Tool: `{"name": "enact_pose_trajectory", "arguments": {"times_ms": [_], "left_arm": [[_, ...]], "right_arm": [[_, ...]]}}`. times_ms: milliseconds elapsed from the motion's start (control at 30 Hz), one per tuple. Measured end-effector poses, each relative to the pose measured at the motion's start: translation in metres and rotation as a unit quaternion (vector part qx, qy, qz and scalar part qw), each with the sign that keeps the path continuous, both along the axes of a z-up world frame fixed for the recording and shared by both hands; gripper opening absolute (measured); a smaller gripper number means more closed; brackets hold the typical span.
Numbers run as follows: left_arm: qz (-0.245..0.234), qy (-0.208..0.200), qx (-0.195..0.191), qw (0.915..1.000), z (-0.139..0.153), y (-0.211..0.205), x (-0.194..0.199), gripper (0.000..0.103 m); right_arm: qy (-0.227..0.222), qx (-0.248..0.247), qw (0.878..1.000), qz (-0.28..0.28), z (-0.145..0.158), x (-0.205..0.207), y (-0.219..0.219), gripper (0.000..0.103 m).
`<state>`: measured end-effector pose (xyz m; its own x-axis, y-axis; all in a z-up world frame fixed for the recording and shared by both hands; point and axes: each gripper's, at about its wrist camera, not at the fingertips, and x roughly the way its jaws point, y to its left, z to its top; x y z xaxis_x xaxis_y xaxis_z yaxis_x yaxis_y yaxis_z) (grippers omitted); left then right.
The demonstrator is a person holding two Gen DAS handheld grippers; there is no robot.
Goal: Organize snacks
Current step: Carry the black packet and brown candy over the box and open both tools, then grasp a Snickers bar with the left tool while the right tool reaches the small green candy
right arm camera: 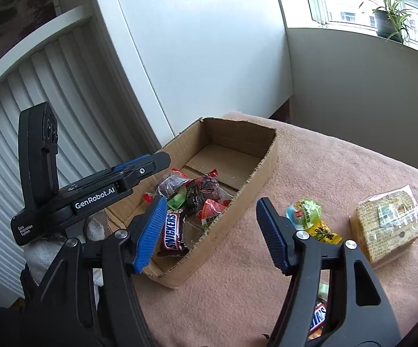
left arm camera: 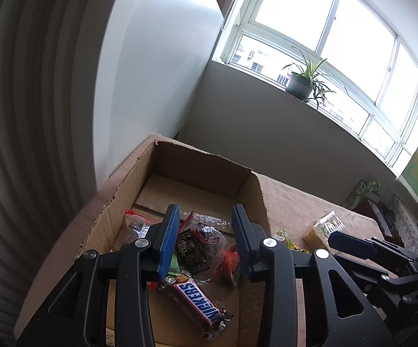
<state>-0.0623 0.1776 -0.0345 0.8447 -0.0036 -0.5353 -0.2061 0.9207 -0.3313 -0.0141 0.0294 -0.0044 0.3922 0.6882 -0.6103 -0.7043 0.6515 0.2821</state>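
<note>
The left gripper (left arm camera: pixel 206 238) hangs over the cardboard box (right arm camera: pixel 255 179) with jaws spread and empty, above a Snickers bar (left arm camera: pixel 200 303) and other wrapped snacks. The right gripper (right arm camera: pixel 209 231) is likewise spread, empty. Farther along the blanket-covered counter (right arm camera: pixel 339 167) lie jelly cups (right arm camera: pixel 304 212) and a cracker pack (right arm camera: pixel 388 227).

Pink blanket surface (right arm camera: pixel 339 173) carries cardboard box (right arm camera: pixel 264 170), wrapped cracker pack (right arm camera: pixel 388 228), loose candies (right arm camera: pixel 310 219).
</note>
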Motion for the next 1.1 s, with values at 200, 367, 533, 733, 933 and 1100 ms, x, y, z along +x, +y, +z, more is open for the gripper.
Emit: {"name": "enact_pose_trajectory", "arguments": {"times_ms": [200,367,533,733,933,1100], "left_arm": [[-0.036,-0.004,0.007,0.9993,0.004,-0.022,0.001,0.036],[-0.079,-0.003,0.015,0.9967,0.006,-0.052,0.003,0.036],[-0.137,0.011,0.021,0.9903,0.001,-0.087,0.005,0.036],[-0.21,0.052,0.019,0.9762,-0.027,-0.123,-0.001,0.036],[-0.267,0.067,0.005,0.9613,-0.039,-0.144,-0.008,0.043],[-0.291,0.065,0.029,0.9542,-0.036,-0.159,-0.011,0.043]], "right_arm": [[0.012,-0.016,0.999,-0.034,-0.012,0.009,-0.045,0.067],[0.022,-0.03,0.997,-0.067,-0.023,0.012,-0.088,0.067],[0.031,-0.05,0.994,-0.089,-0.033,0.013,-0.113,0.067],[0.053,-0.059,0.994,-0.079,-0.044,0.018,-0.116,0.067],[0.076,-0.08,0.992,-0.063,-0.062,0.025,-0.105,0.066],[0.084,-0.092,0.99,-0.061,-0.071,0.028,-0.101,0.061]]}}
